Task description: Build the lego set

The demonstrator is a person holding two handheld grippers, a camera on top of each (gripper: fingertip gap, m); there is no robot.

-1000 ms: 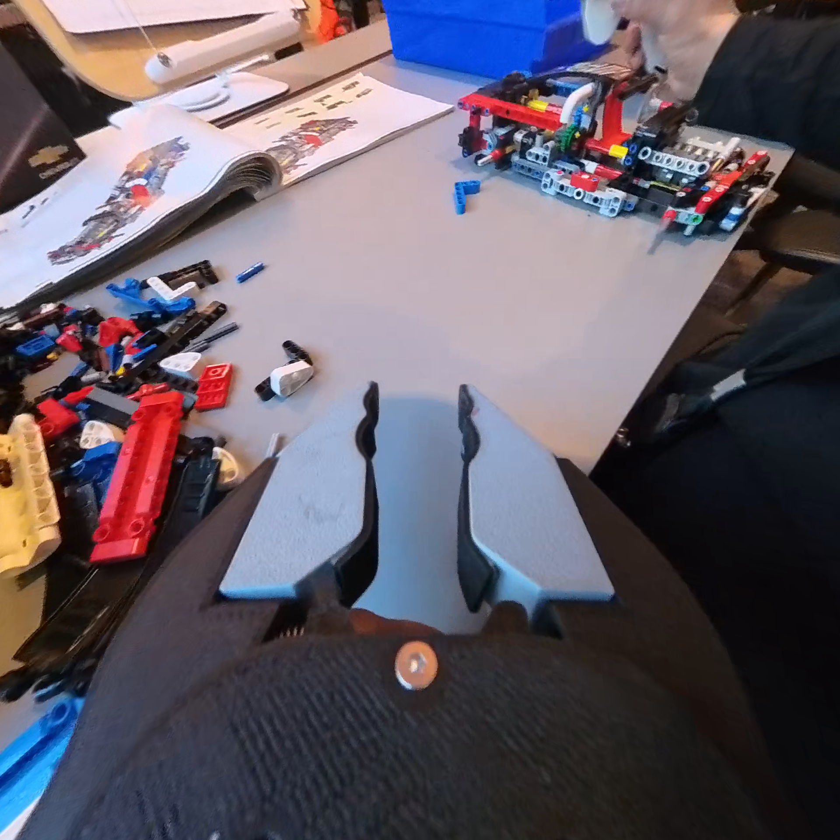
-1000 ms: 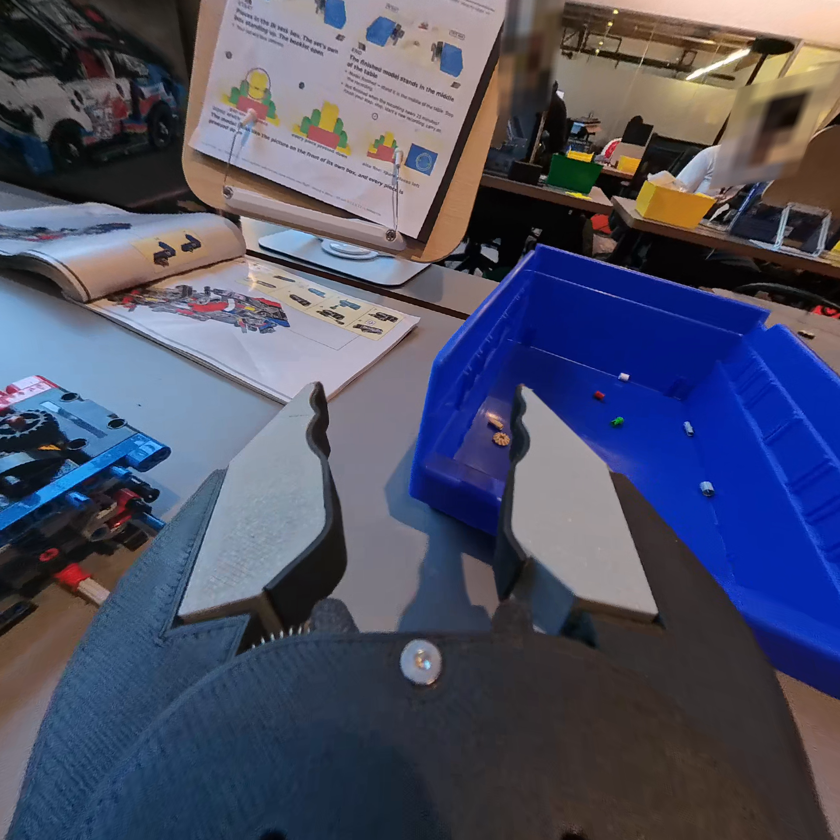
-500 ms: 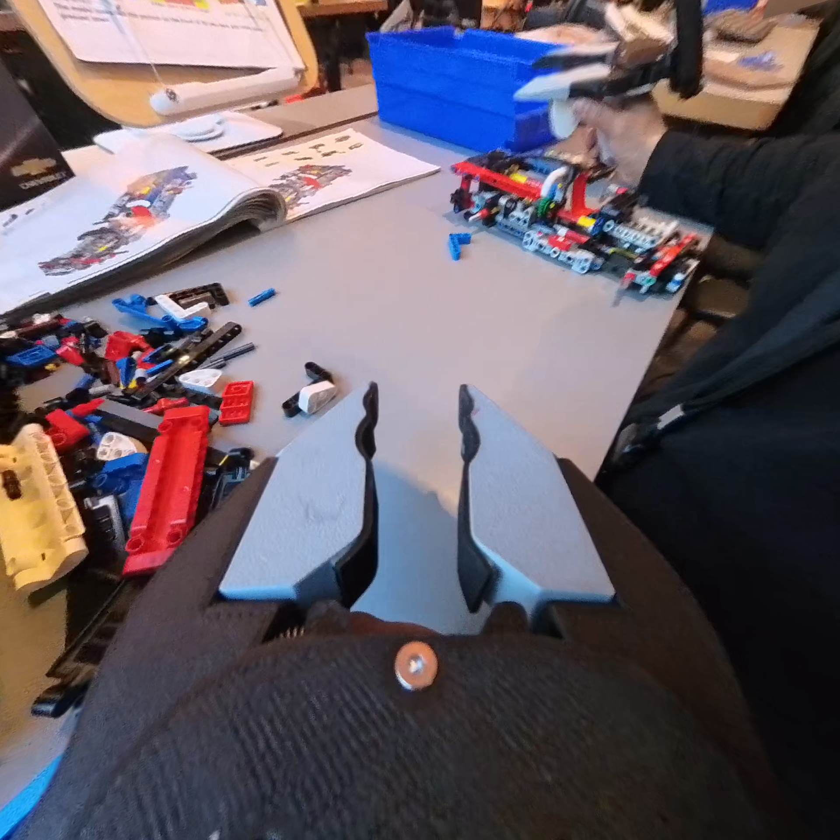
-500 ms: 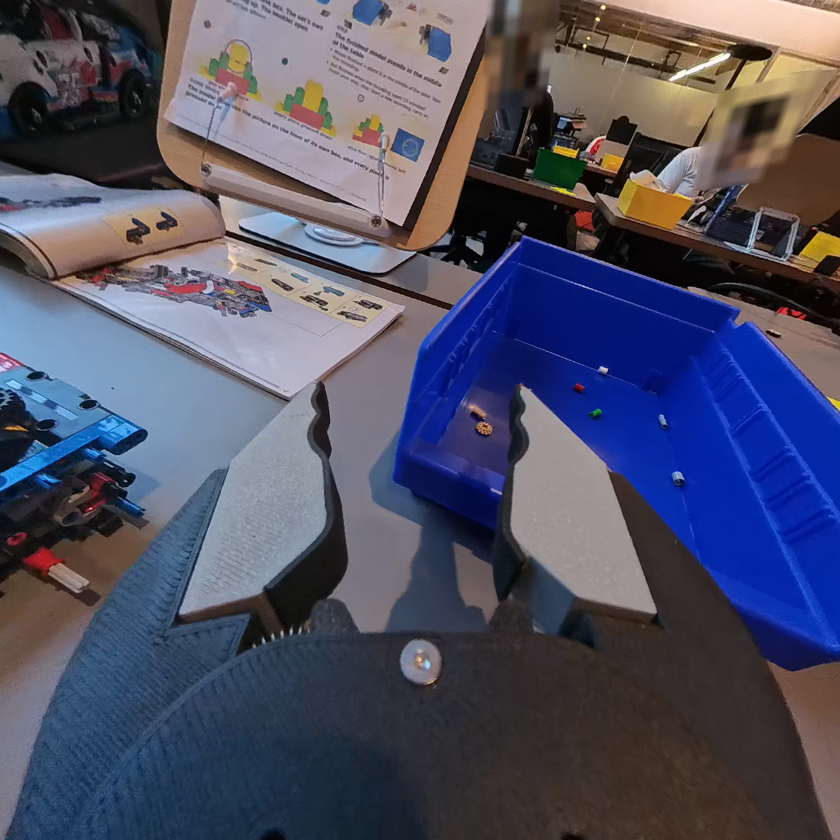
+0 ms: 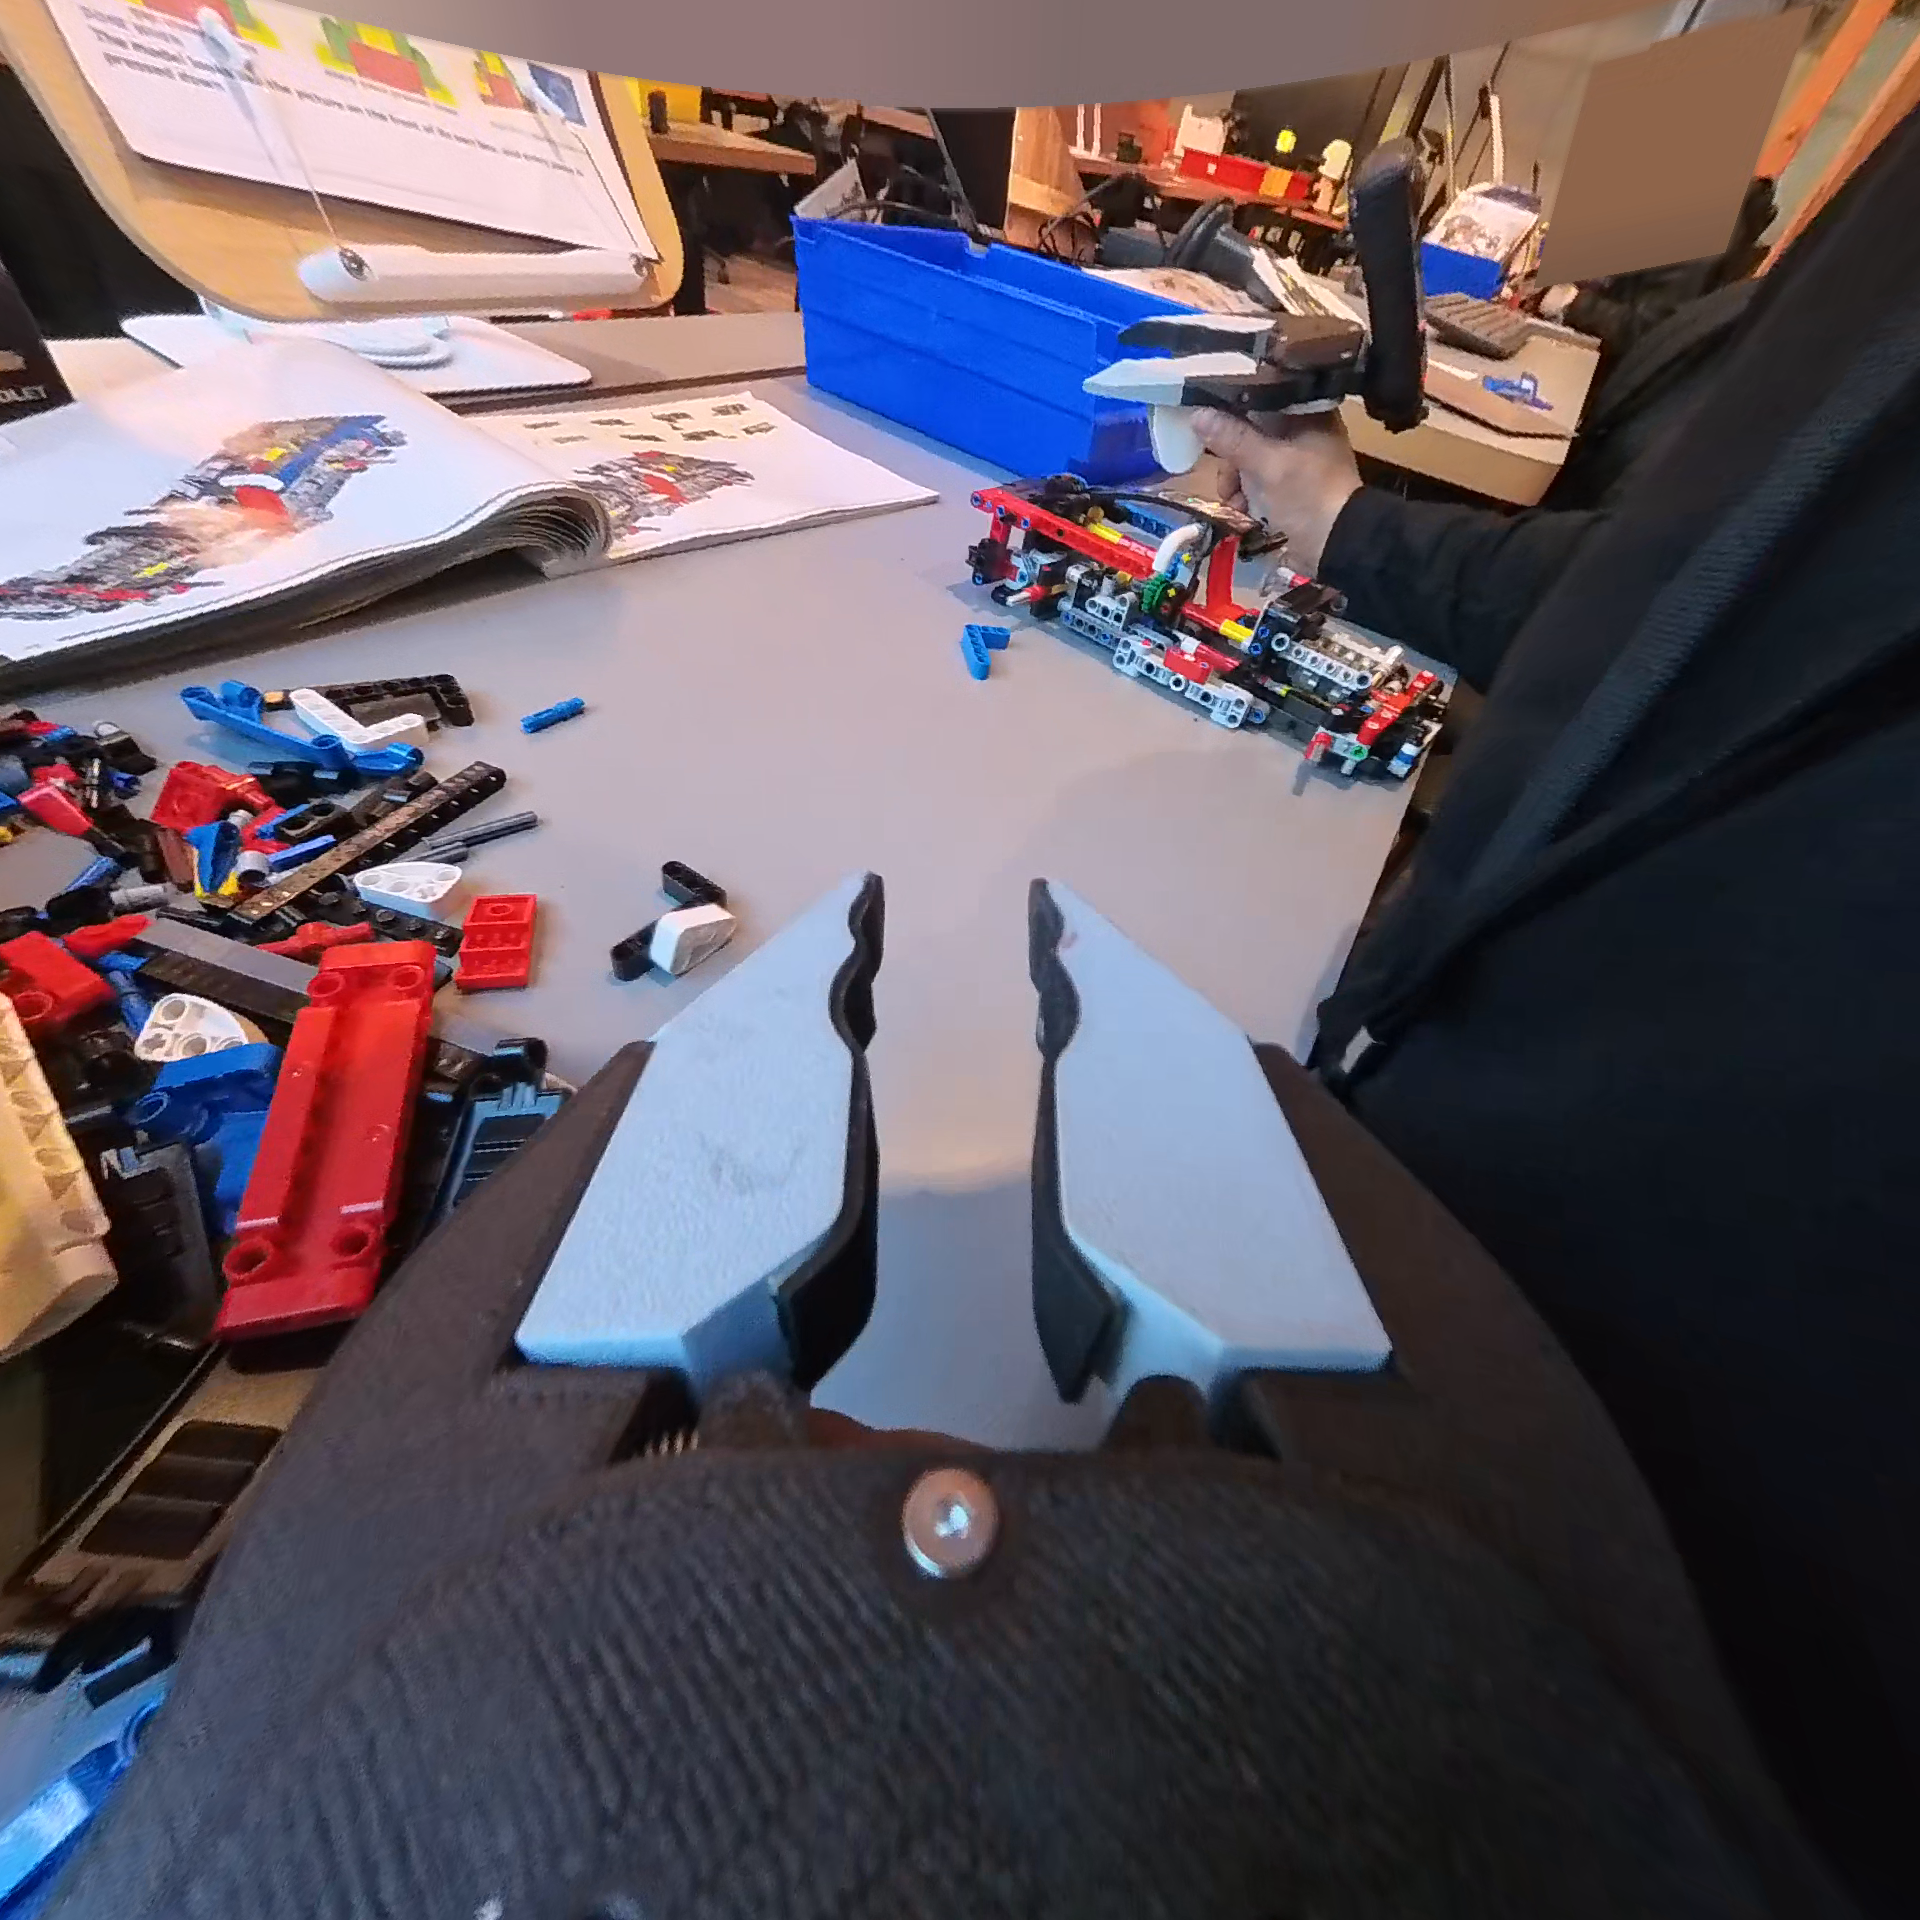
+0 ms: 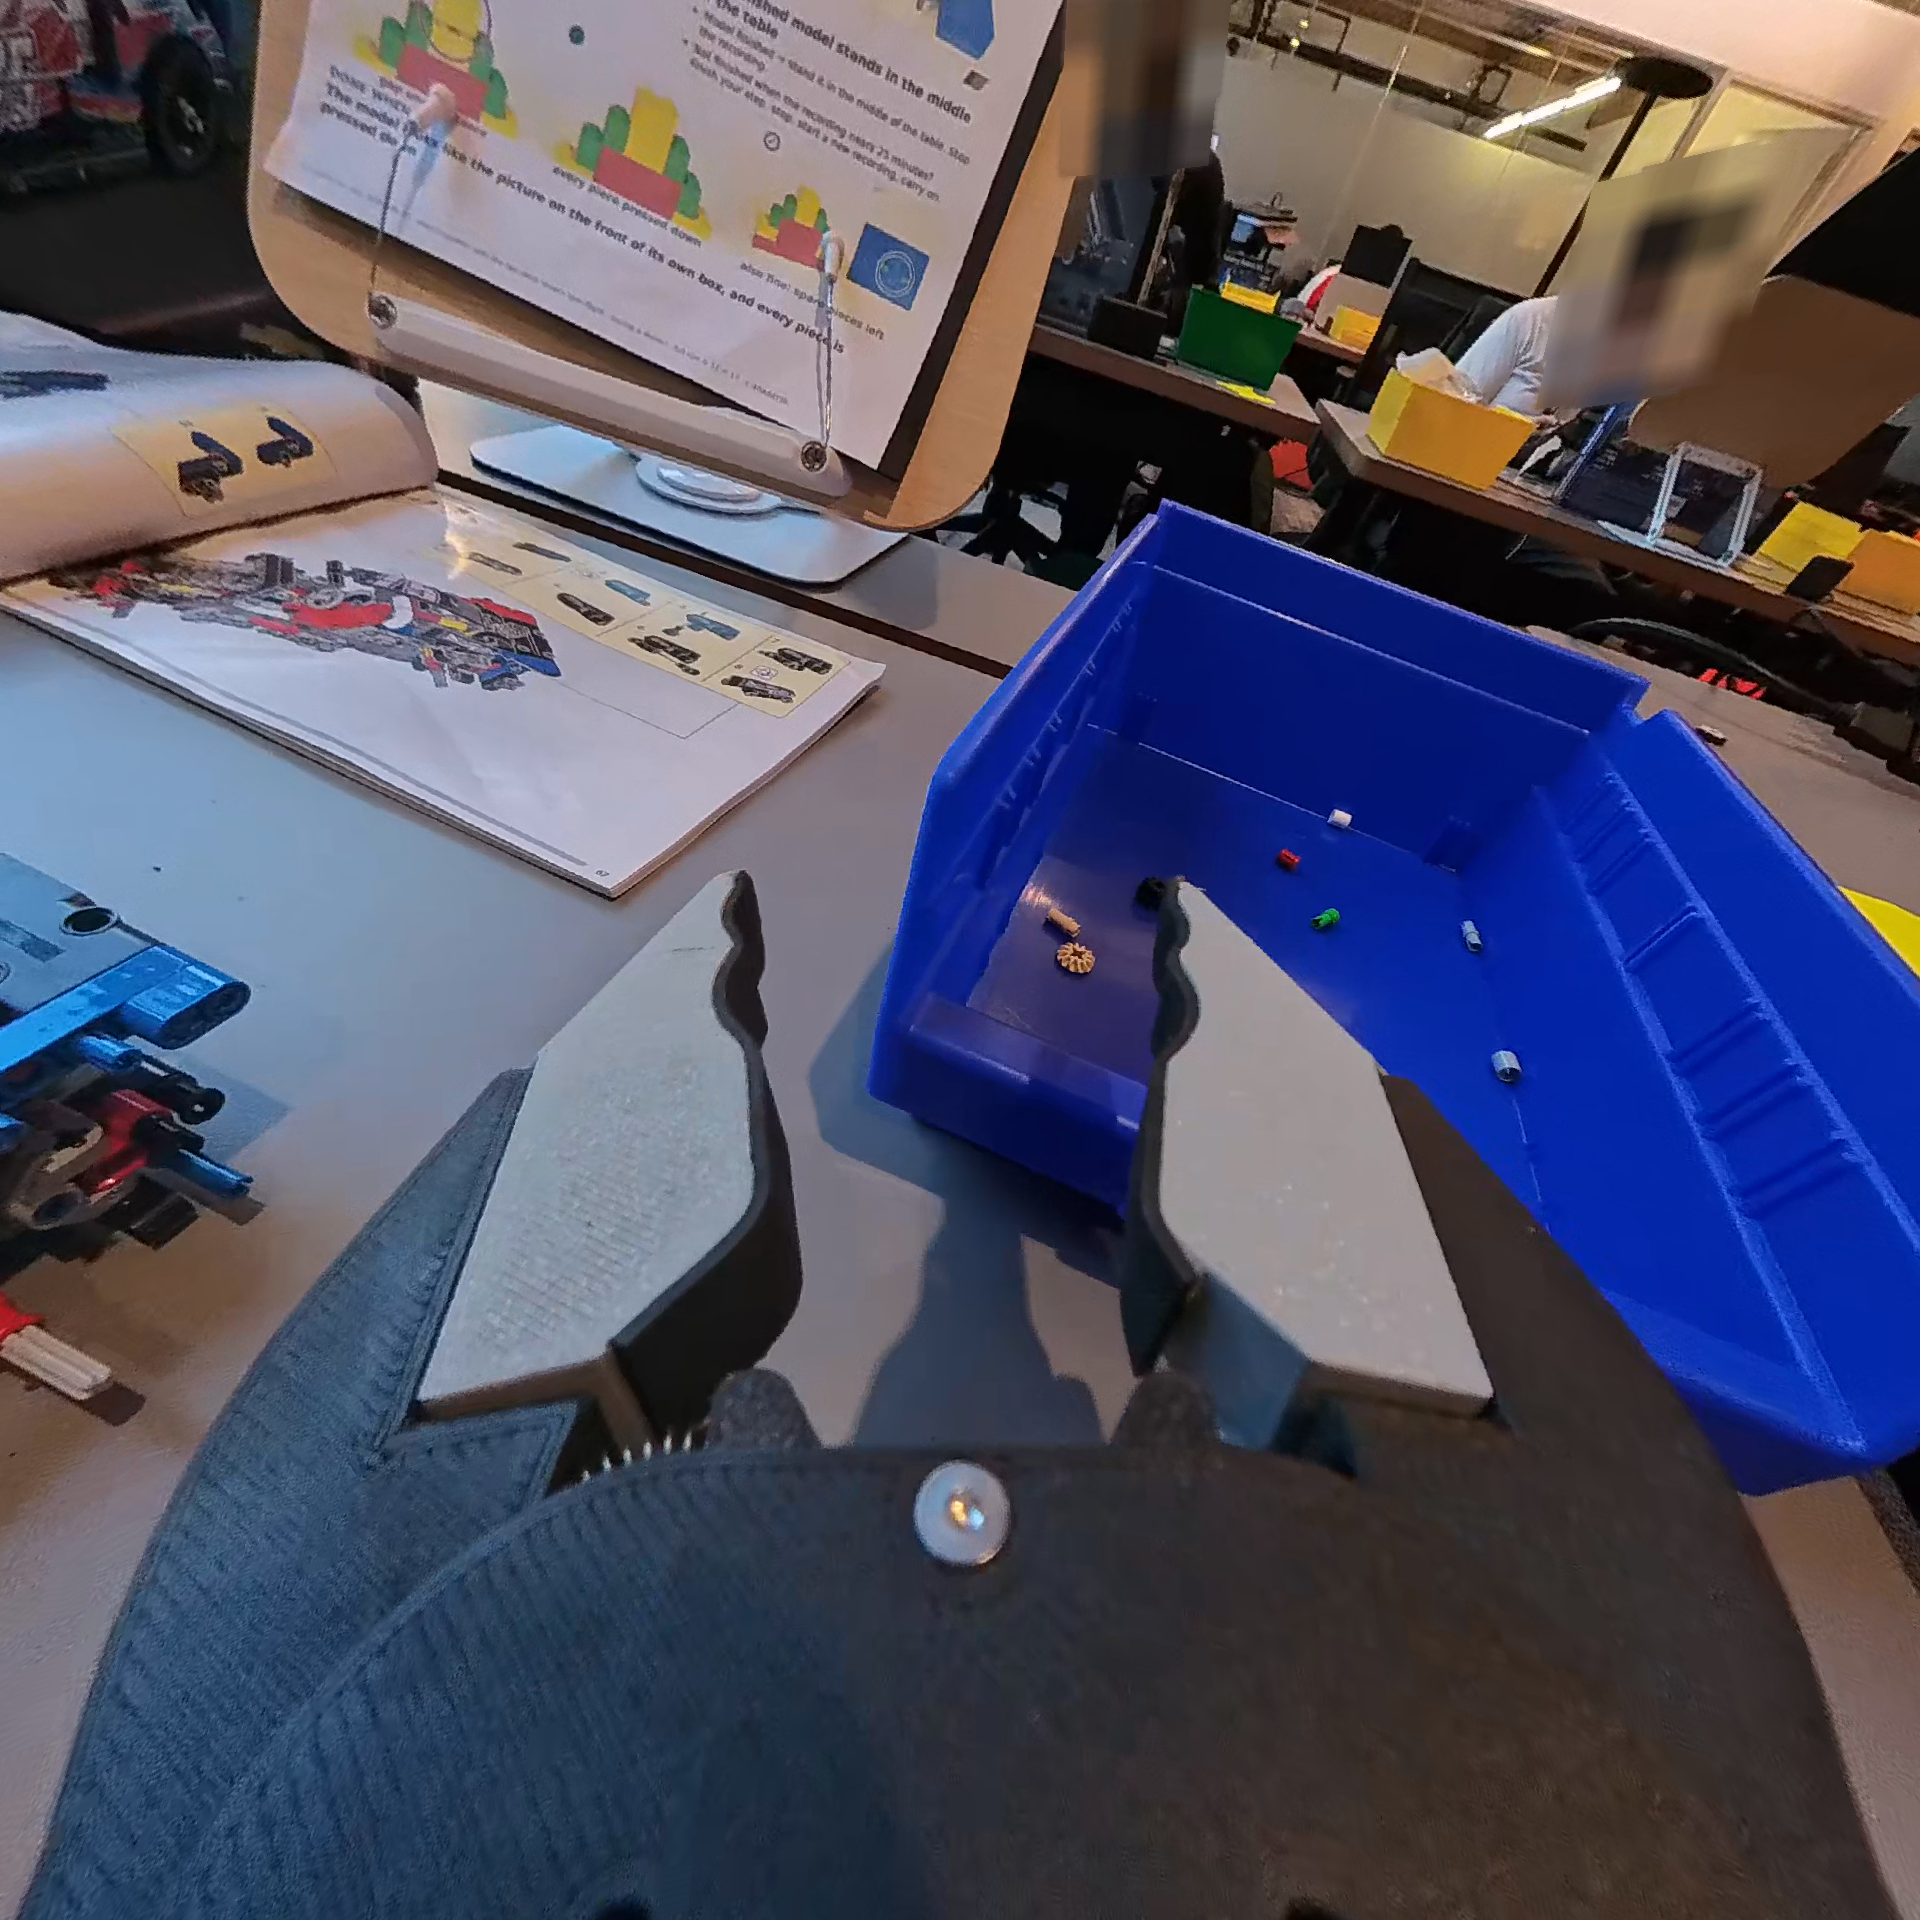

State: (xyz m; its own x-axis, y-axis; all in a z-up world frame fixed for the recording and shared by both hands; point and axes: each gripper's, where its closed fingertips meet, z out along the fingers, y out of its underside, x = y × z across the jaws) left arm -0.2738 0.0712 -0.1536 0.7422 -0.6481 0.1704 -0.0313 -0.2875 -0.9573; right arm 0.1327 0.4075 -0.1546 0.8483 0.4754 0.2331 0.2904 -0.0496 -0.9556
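Blue bin point(image 6: 1683, 1039) approached by empty grippers

A tan gear point(image 6: 1076, 956) and scattered pins are held in it; beside it the half-built lego model point(image 5: 1195, 613) is seen. Jaws of left gripper point(image 5: 956, 914) and right gripper point(image 6: 956, 904) are held apart.

The right gripper point(image 6: 956, 904) hangs with fingers spread and empty above the grey worktop point(image 6: 312, 883), at the near corner of a blue bin point(image 6: 1714, 1143) holding small scattered pieces

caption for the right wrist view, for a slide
Open right gripper poised before a blue bin holding a few small pieces, instruction booklet lying open beyond.
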